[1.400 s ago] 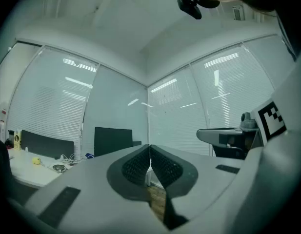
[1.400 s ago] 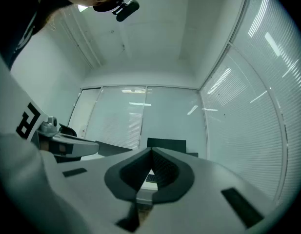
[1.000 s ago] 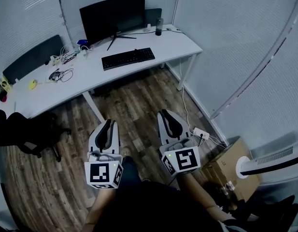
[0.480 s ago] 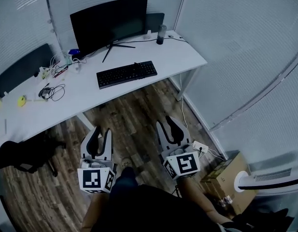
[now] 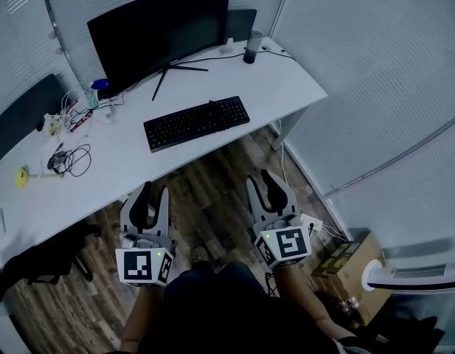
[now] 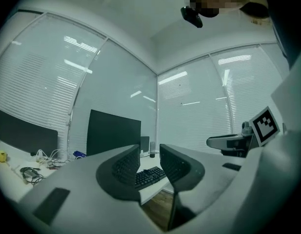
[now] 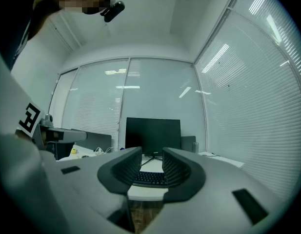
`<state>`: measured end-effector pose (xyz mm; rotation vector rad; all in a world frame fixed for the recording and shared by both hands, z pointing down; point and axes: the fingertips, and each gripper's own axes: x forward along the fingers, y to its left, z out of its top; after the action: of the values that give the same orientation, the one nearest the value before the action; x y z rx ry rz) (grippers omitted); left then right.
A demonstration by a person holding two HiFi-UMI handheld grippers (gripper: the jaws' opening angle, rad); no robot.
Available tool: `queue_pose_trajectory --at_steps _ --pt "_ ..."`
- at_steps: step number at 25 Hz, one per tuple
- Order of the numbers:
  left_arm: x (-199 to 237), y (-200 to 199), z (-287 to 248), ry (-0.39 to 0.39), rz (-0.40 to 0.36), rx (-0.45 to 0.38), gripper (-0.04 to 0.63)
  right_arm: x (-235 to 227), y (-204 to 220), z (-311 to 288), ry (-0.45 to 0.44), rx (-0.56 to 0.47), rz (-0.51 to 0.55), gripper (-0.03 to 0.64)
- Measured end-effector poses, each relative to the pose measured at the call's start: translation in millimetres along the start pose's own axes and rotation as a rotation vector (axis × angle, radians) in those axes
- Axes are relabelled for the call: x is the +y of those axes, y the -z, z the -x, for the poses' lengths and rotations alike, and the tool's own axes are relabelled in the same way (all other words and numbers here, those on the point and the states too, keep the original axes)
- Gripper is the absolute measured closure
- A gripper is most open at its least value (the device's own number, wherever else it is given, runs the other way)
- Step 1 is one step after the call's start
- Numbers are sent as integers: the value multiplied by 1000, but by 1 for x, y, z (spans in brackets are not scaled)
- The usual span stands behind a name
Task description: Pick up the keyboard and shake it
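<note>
Nearest the camera, the left gripper (image 5: 154,192) and the right gripper (image 5: 259,182) are held level and side by side over a wood-plank floor (image 5: 205,179), short of the desk's front edge. Each set of jaws is seen about half open, has just been opening, and has nothing between the pads (only the distant desktop is framed in the gap in each gripper view). A marker cube (image 5: 144,265) is carried at the back of the left gripper and another (image 5: 287,243) at the back of the right. To the right on the floor, a white power strip (image 5: 311,223) is set near the wall, with a cardboard box (image 5: 356,260) beyond it. At the lower left, a dark chair (image 5: 43,257) is tucked partly under the desk. Further on, a long white desk (image 5: 286,87) is placed across the corner of the room. The black keyboard (image 5: 196,122) is laid flat on it near the front edge, slightly angled and well apart from both grippers. A tangle of black cable (image 5: 68,159) and a small yellow object (image 5: 21,176) are found towards the left end. Behind the keyboard, a wide dark monitor (image 5: 157,32) is propped on a splayed stand, and a dark cylindrical container (image 5: 251,46) is stood at the far right corner. The room is closed in by glass walls covered with pale slatted blinds (image 5: 374,65).
</note>
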<state>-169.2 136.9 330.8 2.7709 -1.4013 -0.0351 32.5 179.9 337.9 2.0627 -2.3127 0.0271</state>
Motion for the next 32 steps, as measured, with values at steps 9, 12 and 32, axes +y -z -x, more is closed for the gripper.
queue_pose_trajectory --at_steps 9,12,32 --pt "33 25 -37 -7 39 54 469 -17 19 -49 34 58 6 480" --pt "45 30 -53 -21 46 52 469 -26 21 -71 30 54 4 480" --pt "121 93 -230 -197 74 165 469 -138 75 -300 -167 155 36 479"
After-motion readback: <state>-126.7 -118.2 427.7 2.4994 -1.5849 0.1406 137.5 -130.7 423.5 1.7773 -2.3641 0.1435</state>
